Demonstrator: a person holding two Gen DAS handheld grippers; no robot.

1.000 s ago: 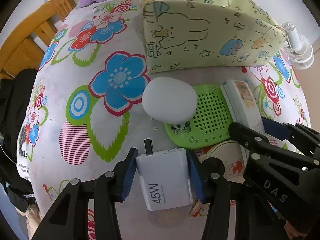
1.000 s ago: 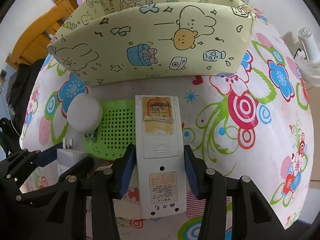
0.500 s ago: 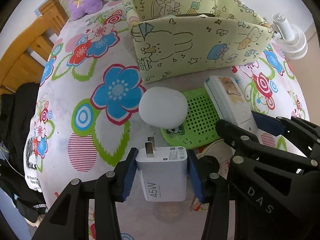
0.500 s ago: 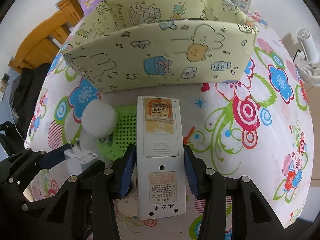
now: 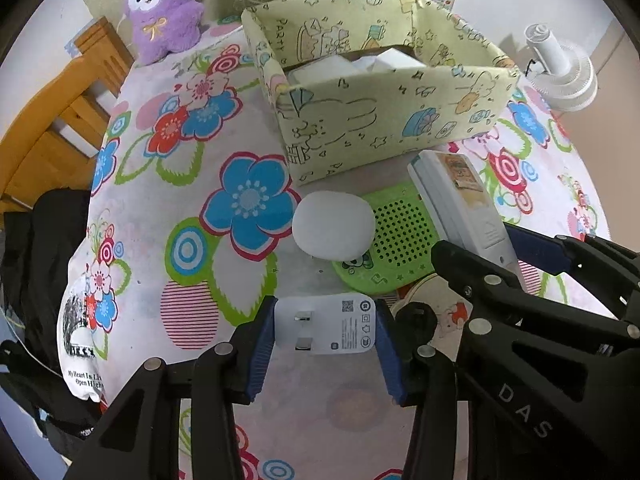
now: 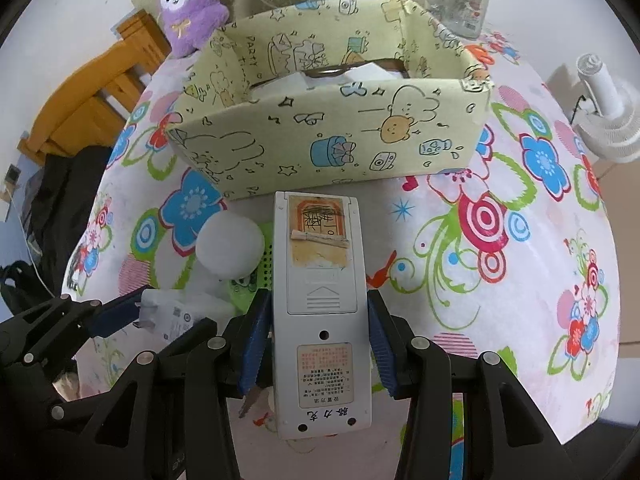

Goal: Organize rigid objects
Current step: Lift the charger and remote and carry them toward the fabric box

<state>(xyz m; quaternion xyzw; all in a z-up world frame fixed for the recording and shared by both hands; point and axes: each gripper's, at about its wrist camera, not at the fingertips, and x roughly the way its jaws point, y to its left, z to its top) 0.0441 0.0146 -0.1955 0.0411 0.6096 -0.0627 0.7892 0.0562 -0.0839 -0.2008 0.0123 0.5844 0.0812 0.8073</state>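
My left gripper (image 5: 325,332) is shut on a white 45W charger (image 5: 326,330), held above the flowered tablecloth with its prongs facing the camera. My right gripper (image 6: 316,336) is shut on a white remote control (image 6: 320,292), held back side up; the remote also shows in the left wrist view (image 5: 460,204). A white egg-shaped object (image 5: 334,226) and a green perforated gadget (image 5: 394,240) lie on the table below. A yellow cartoon-print box (image 6: 332,132) stands behind them, with white items inside (image 5: 360,66).
A purple plush toy (image 5: 162,4) sits at the table's far left corner. A glass jar (image 6: 460,4) stands behind the box. A white fan (image 5: 560,72) is off the right edge, a wooden chair (image 5: 48,120) and a black bag (image 5: 36,260) at the left.
Both grippers have risen and pulled back with their objects, so the box's inside now shows. The charger has tilted, turning its prong face toward the camera.
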